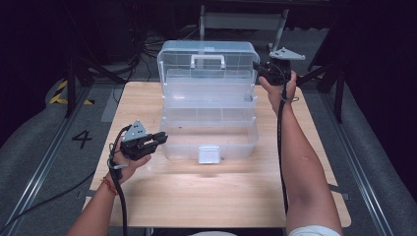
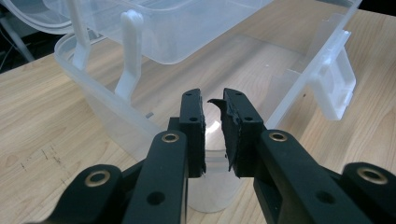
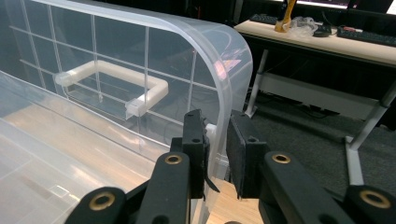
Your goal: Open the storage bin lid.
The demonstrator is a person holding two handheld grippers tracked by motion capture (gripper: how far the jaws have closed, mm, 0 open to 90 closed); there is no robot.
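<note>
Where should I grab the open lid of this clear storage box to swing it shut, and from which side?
Take the lid by its right edge, coming in from the box's right side. The lid stands upright behind the trays, so that curved edge sticks out free, thin enough for the fingers to straddle. The right gripper already sits there, one finger on each face of it. The white handle is harder to reach.

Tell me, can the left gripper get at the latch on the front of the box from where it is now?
Probably yes. The left gripper sits at the box's front left corner, the latch hangs on the front wall nearby, and the table before it leaves the way free.
</note>
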